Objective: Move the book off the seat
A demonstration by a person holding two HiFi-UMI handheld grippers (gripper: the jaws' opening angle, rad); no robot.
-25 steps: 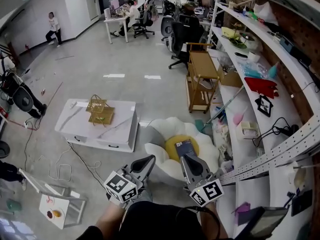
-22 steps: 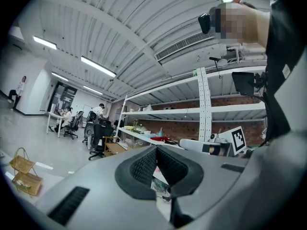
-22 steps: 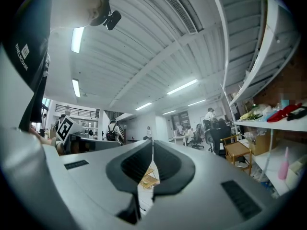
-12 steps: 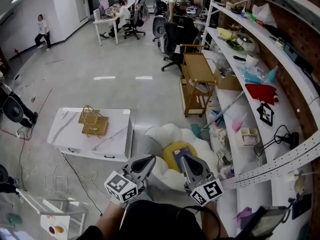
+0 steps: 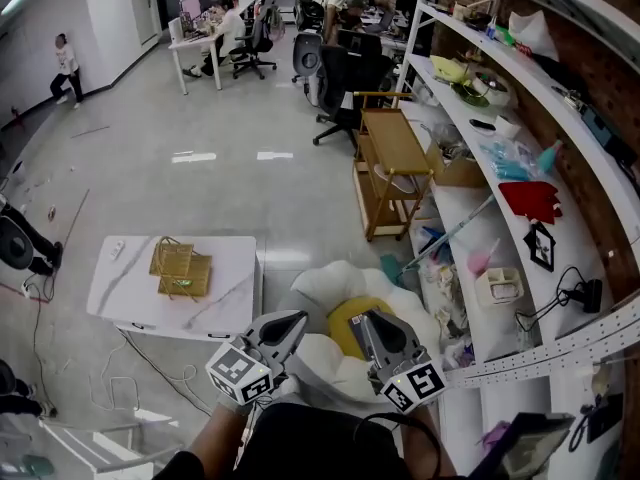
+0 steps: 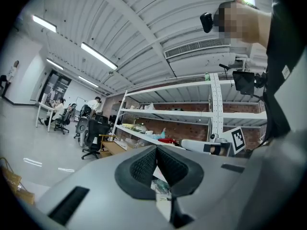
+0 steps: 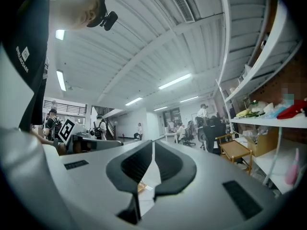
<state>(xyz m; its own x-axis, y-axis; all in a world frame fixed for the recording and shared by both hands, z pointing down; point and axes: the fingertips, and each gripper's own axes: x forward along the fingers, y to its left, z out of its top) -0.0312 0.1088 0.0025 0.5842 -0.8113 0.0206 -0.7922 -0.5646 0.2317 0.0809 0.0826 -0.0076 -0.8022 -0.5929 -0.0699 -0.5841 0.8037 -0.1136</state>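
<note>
Book (image 5: 355,320) lies on the yellow cushion (image 5: 338,332) of the white petal seat (image 5: 318,286).
Right gripper (image 5: 367,319) overlaps the book's near edge, left gripper (image 5: 299,319) is over the seat's left petals. Both have jaws together, nothing held. White tabletop (image 5: 120,293) is left of the seat.

Just ahead of my right claw (image 5: 367,319), the seat (image 5: 320,280) stands with open air above it. Well left of my left claw (image 5: 297,320), a low table (image 5: 120,296); close on the right, shelving (image 5: 468,230); beyond, a wooden cart (image 5: 388,146) and bare floor (image 5: 230,203).
</note>
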